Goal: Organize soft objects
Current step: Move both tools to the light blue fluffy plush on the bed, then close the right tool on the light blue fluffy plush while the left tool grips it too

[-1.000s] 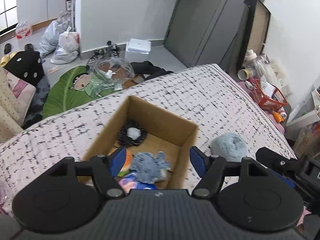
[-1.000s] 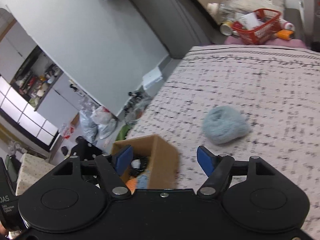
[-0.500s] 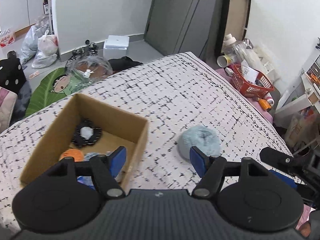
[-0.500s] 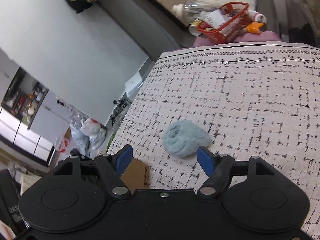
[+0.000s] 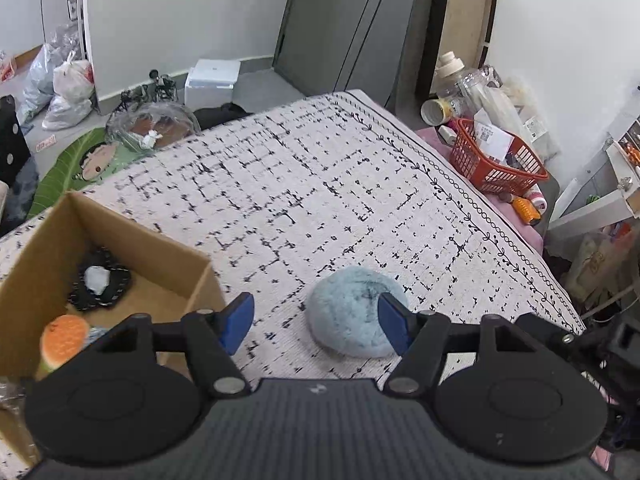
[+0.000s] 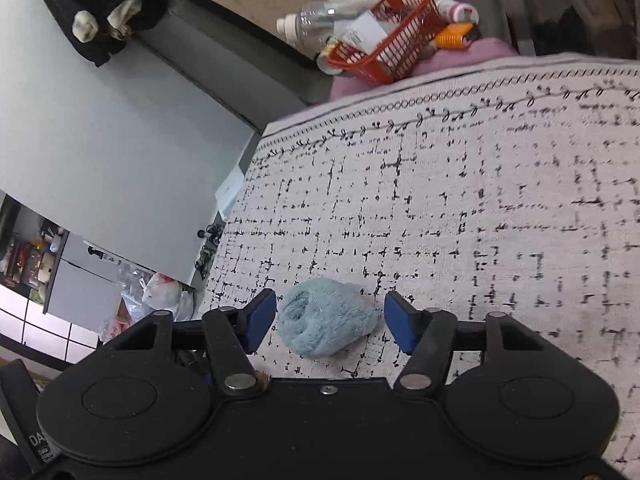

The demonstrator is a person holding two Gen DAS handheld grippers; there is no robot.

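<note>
The blue plush (image 5: 352, 320) lay on the patterned bed (image 5: 320, 200), low in both views. The left claw (image 5: 316, 322) stood wide open and held nothing; the plush sat toward its right side, with the right pad (image 5: 390, 326) overlapping the plush's near edge in view, though whether they touched could not be told. The left pad (image 5: 236, 322) stood apart from the plush, with bare cover between them.

The right claw (image 6: 330, 326) was also spread wide and empty. From its camera the plush (image 6: 326, 326) lay between the two pads, closer to the left pad (image 6: 258, 320) than to the right one (image 6: 400, 326), with a gap showing on each side. Its height above the cover could not be judged.

A cardboard box (image 5: 132, 240) sat on the bed to the left of the plush, near it but apart, its open top showing a black item (image 5: 100, 284) and an orange toy (image 5: 64, 338) inside. The box's near right corner came close to the left claw's left pad.

Beyond the plush the bed stretched bare to its far corner. The bed's edge ran close on the plush's left in the right wrist view. Past the right edge of the bed stood a red basket (image 5: 492, 160) among bottles.
</note>
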